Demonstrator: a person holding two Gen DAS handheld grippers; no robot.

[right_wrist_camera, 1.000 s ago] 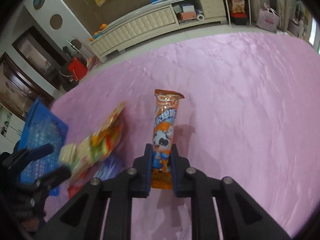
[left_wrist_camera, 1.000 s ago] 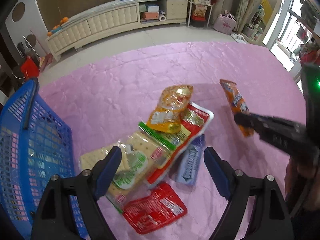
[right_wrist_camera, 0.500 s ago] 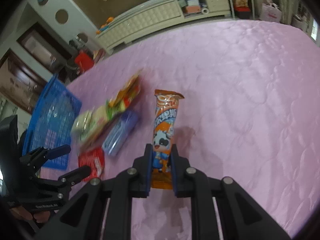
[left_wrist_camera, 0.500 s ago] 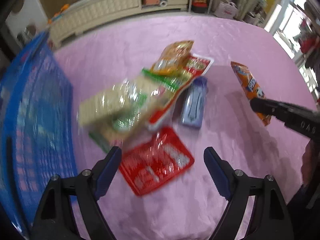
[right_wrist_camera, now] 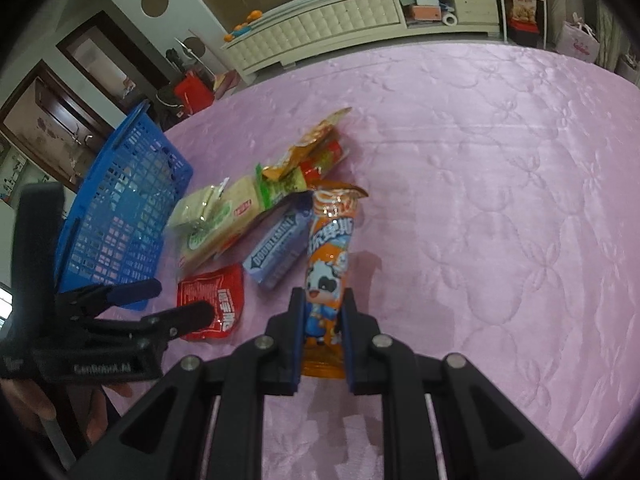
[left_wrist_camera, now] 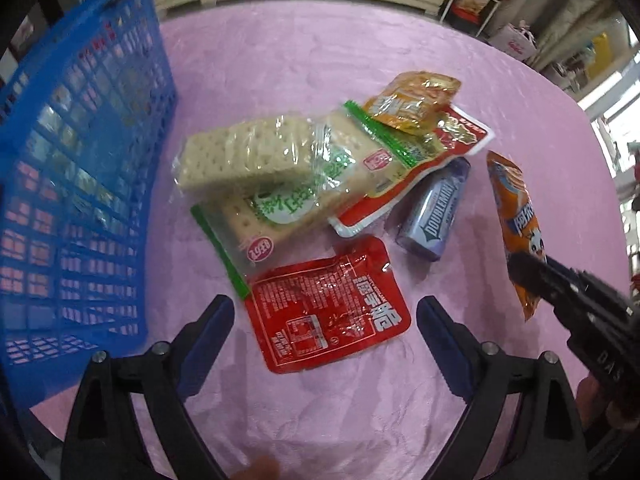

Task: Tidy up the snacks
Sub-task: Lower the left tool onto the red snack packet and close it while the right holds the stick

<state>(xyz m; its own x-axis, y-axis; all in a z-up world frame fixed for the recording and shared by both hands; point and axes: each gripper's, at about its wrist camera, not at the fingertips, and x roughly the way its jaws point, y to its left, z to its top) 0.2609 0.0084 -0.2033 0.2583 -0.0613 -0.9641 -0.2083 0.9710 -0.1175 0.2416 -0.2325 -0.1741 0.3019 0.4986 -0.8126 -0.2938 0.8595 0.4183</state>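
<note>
My left gripper (left_wrist_camera: 326,308) points down over a flat red packet (left_wrist_camera: 320,344) on the pink cloth. Its jaws are opening, the packet lies between and below the fingers, and the pads do not press it. My right gripper (right_wrist_camera: 323,300) is shut on the lower end of an orange snack tube (right_wrist_camera: 332,240) with a cartoon cow. The tube's far end reaches beside a Doublemint gum pack (right_wrist_camera: 276,248). From the left wrist the tube (left_wrist_camera: 516,208) and the right gripper (left_wrist_camera: 524,272) show at the right. The left gripper (right_wrist_camera: 182,300) shows at the left of the right wrist view.
A blue mesh basket (left_wrist_camera: 80,184) stands at the left, close to the pile. Two cracker bags (left_wrist_camera: 256,160), a red-and-white pouch (left_wrist_camera: 452,140) and a yellow-orange packet (left_wrist_camera: 412,104) overlap behind the red packet. A white cabinet (right_wrist_camera: 340,24) lines the far wall.
The left gripper has tilted and sunk toward the red packet, and its jaws have widened. The right gripper has carried the orange tube left, up against the pile.
</note>
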